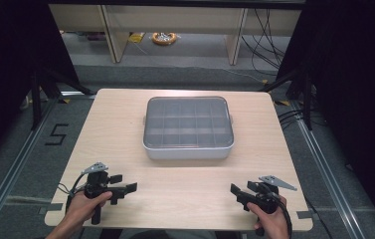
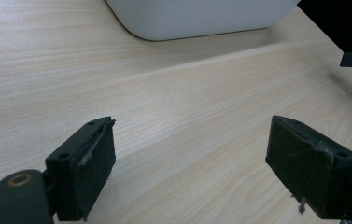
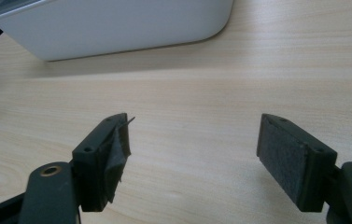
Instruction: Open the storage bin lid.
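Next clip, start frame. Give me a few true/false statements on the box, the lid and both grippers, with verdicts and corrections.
1. The white box sits mid-table with its clear lid on. True.
2. The left gripper is clamped on the box. False: it is near the table's front edge, apart from the box, jaws open on nothing.
3. The right gripper has its jaws open. True.
4. The box has a single undivided space. False: a grid of dividers shows through the lid.
5. The box lies between the two grippers' jaws. False: both grippers are nearer the person than the box, over bare table.
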Motion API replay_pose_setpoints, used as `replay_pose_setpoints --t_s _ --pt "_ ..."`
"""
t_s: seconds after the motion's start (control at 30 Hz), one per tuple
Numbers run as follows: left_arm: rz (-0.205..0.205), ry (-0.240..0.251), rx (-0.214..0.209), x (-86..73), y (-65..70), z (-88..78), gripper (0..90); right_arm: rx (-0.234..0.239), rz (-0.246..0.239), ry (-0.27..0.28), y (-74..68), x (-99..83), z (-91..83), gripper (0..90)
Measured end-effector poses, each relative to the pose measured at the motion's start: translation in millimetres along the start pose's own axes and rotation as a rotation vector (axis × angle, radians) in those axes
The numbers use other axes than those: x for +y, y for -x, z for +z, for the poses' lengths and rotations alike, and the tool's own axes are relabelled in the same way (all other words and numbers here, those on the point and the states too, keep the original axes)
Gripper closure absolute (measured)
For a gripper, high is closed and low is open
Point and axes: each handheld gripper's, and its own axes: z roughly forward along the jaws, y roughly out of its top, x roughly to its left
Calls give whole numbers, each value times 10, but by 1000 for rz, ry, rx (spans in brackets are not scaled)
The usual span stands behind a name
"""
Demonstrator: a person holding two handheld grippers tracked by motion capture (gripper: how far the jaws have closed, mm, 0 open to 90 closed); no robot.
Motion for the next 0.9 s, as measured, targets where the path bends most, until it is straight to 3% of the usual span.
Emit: replay_pose_setpoints --t_s 0.13,0.2,0.23,0.37,0.43,0.5,0.53,0.57,0.63,0.67,0.7,0.73,0.8,0.83,0.87,0.9 --pt "-4 -2 0 3 -8 2 150 -2 -7 6 5 -1 5 267" --pt "-4 -1 2 4 -11 3 150 10 13 5 2 9 -5 267" --pt "-5 1 2 5 -14 3 150 5 60 -11 -22 11 -16 267" --pt "-17 5 1 7 -19 8 150 23 79 15 4 26 -4 266" --pt "-19 6 -1 9 -20 9 150 29 52 21 36 37 0 265" --pt "-15 2 6 14 -23 3 150 40 64 30 38 37 16 265" --pt "-22 14 9 12 -22 11 150 46 111 36 3 51 20 263" --pt "-24 8 4 18 -30 9 150 54 65 59 38 61 43 262" --pt "-26 15 4 26 -37 14 150 48 59 60 43 69 34 258" --pt "-33 19 5 34 -38 14 150 51 111 44 4 79 14 252" --pt "-33 22 5 42 -46 14 150 63 66 97 66 105 51 248" --pt "-38 23 10 52 -50 15 150 63 66 97 66 105 51 248" --pt "-56 36 4 74 -64 33 150 100 101 101 92 164 83 249" --pt "-57 43 10 86 -74 43 150 96 130 99 87 200 100 252" --pt "-60 35 8 100 -86 41 150 75 83 116 124 240 127 254" --pt "-67 48 8 103 -90 53 150 63 90 111 123 282 141 256"
